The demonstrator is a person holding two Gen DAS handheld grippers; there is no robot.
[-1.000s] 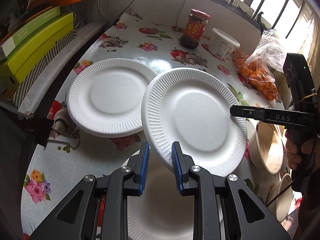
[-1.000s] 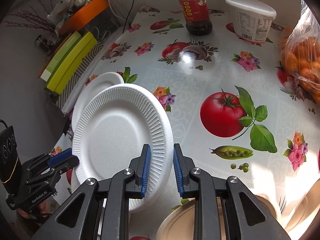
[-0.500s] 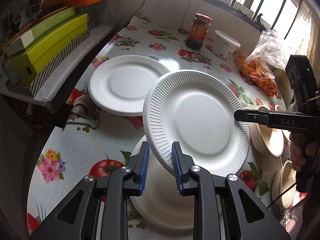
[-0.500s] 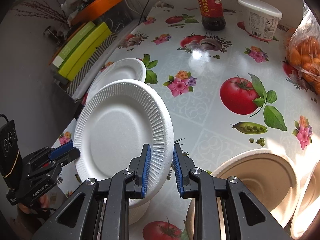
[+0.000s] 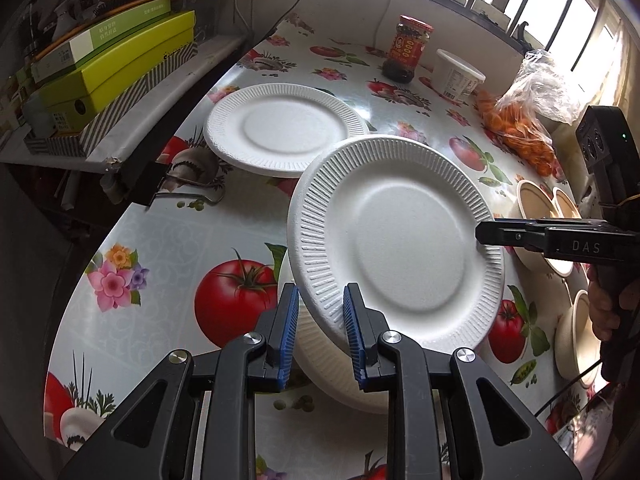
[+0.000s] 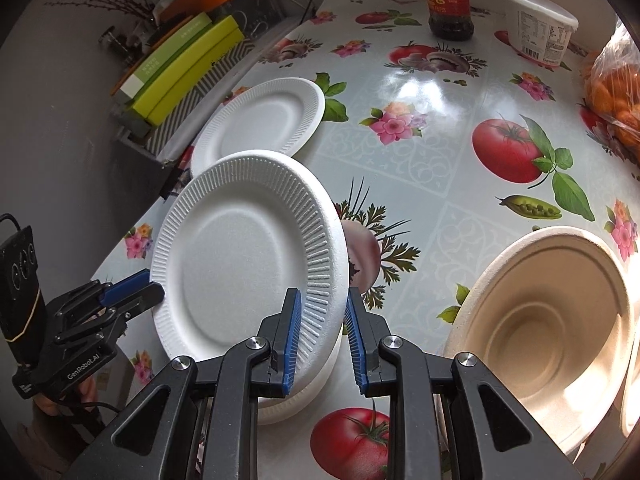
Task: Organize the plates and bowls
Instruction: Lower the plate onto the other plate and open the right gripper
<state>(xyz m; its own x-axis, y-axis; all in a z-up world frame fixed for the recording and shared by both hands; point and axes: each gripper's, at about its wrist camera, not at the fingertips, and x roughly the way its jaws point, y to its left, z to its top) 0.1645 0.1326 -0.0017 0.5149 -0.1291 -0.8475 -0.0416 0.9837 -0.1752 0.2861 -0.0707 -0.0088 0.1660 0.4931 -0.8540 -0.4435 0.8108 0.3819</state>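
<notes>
Together, the left gripper (image 5: 319, 330) and right gripper (image 6: 320, 334) are pinching opposite rims of one white foam plate (image 5: 400, 240) — holding it tilted above another plate (image 5: 320, 344) lying on the tablecloth (image 5: 168, 248); beige bowls (image 6: 548, 320) are sitting nearby.

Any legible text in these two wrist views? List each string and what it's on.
"DAS": side of the right gripper.
"GenRobot.AI": body of the left gripper.
Jar label: characters too blurred to read.
White tub label and barcode: too small.
Green box print: not legible.
</notes>
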